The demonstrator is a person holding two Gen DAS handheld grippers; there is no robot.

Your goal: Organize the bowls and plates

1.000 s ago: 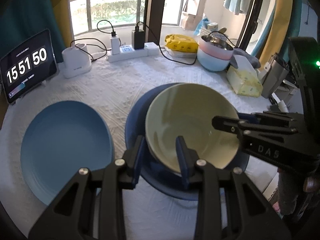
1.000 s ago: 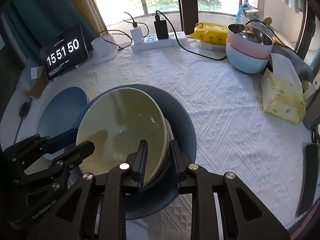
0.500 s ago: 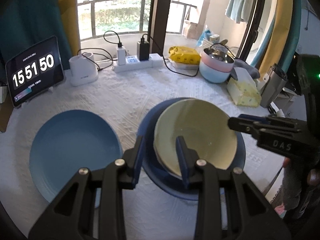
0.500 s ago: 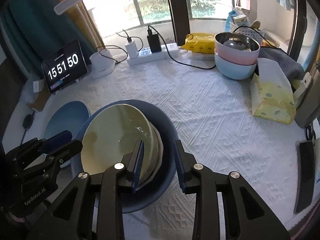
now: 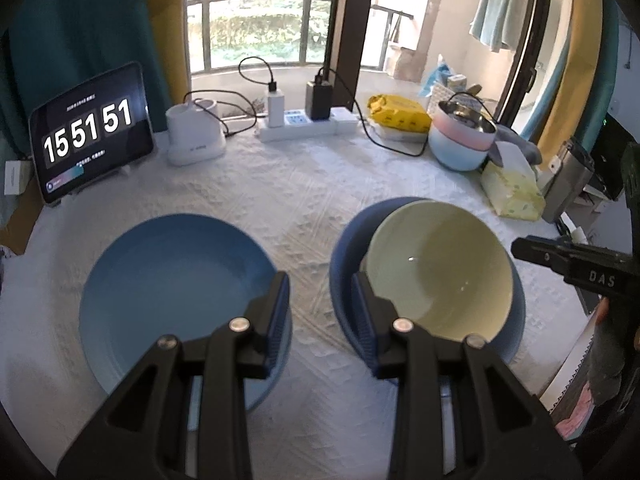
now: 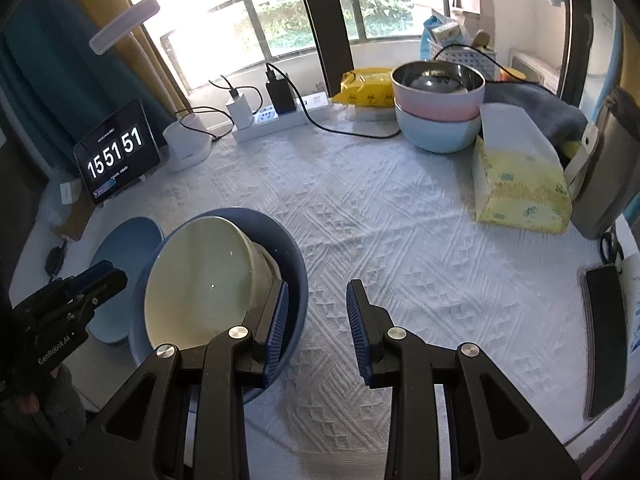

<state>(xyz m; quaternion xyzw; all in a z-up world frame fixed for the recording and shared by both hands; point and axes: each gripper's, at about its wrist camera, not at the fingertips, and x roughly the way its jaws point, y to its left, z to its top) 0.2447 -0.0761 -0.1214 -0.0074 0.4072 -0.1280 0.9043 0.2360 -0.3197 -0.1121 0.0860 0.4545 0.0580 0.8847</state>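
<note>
One green bowl (image 5: 440, 276) inside blue bowl (image 5: 344, 280)

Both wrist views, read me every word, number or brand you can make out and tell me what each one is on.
"15 51 51": tablet clock, large digits.
Small lines above and below the digits: too small to read.
"DAS": right gripper, on its side.
"GenRobot.AI": left gripper, on its side.
Print on the tissue box and yellow packet: too blurred to read.

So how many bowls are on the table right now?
4: a green bowl sitting tilted inside a dark blue bowl near the grippers, and a pink bowl stacked on a light blue bowl at the back.
</note>
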